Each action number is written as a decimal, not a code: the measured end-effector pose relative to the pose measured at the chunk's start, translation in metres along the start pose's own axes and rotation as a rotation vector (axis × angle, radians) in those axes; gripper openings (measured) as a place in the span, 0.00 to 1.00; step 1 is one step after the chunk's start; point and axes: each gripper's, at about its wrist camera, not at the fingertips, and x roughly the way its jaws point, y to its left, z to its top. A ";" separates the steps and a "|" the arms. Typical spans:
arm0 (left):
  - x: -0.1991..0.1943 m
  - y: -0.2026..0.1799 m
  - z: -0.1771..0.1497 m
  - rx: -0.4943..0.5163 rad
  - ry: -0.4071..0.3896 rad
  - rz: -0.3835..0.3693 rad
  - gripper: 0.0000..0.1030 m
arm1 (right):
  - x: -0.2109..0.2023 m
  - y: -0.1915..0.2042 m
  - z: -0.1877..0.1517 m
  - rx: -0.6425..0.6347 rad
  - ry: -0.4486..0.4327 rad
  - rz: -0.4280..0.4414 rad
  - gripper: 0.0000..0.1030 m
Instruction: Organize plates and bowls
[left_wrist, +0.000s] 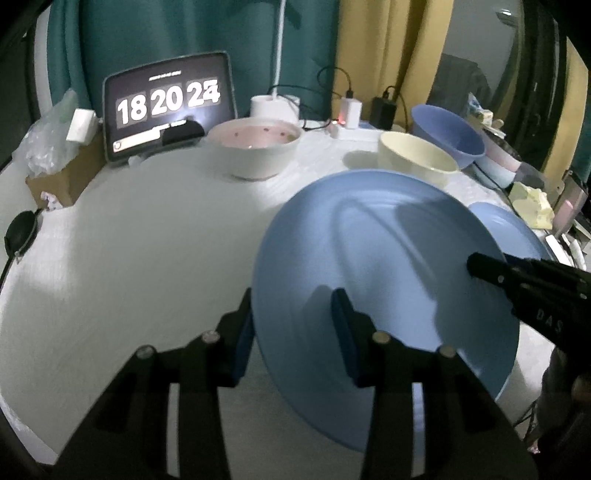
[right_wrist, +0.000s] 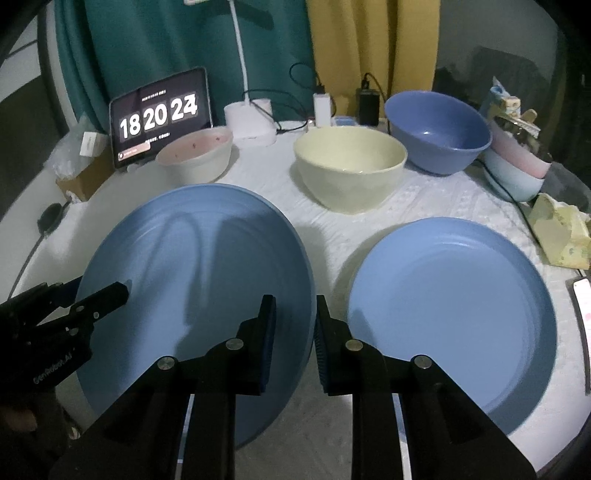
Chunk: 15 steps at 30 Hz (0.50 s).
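A blue plate is gripped at opposite rims by the left gripper and right gripper. A second blue plate lies just to its right.

Colour rundown for you: the plate caught between your jaws is a plain light blue, and the second plate just right of your right jaws matches it. Beyond the jaws, a pale yellow bowl, a deeper periwinkle blue bowl, and a white bowl with a pink, dark-speckled inside. Tablecloth is white, curtains teal and mustard.
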 end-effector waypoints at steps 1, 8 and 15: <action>-0.002 -0.002 0.000 0.004 -0.003 -0.002 0.40 | -0.003 -0.003 0.000 0.004 -0.006 -0.001 0.21; -0.010 -0.023 0.006 0.038 -0.021 -0.013 0.40 | -0.017 -0.021 -0.001 0.033 -0.036 -0.008 0.21; -0.012 -0.048 0.008 0.071 -0.021 -0.026 0.40 | -0.028 -0.042 -0.005 0.064 -0.061 -0.016 0.21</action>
